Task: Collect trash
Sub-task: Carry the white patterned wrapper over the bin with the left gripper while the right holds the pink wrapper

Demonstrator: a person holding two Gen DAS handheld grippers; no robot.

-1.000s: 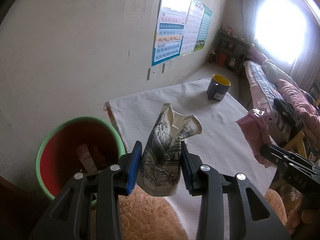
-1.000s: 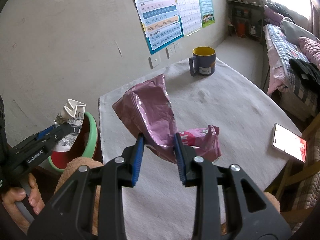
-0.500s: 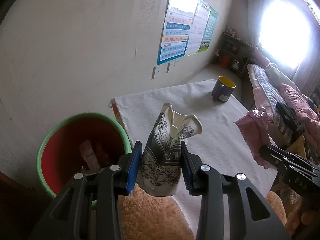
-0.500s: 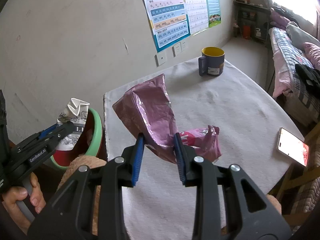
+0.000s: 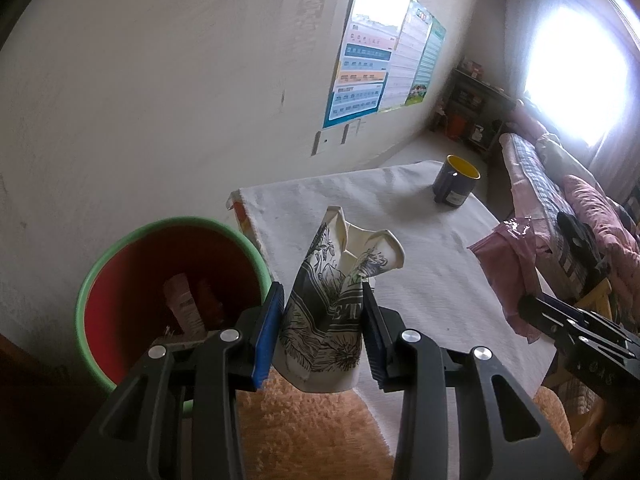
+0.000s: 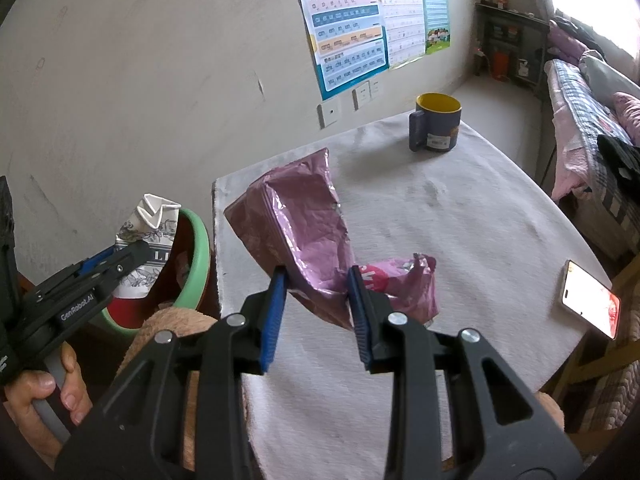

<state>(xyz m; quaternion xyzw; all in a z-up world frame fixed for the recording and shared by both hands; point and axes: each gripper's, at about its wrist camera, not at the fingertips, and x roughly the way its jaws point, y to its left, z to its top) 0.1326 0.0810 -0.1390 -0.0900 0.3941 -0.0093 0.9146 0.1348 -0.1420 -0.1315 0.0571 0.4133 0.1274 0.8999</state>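
Firstly, left wrist view: left gripper [image 5: 323,336] clamped a crumpled paper cup [image 5: 335,312] beside the red bin [image 5: 160,300]. Right wrist view: right gripper [image 6: 316,314] pinched a pink wrapper [image 6: 304,232] above the table [image 6: 460,216]; mug [image 6: 437,123] beyond.

White-clothed table [image 6: 460,216]: mug [image 6: 436,123], phone [image 6: 591,299].

"GenRobot.AI" on left hand-held gripper [image 6: 116,256]; "ET" on crumpled paper cup [image 5: 332,304].

Crumpled paper cup [image 5: 332,304], glossy, seemingly foil wrapper [image 6: 304,232], matt cloth-covered table [image 6: 460,216].
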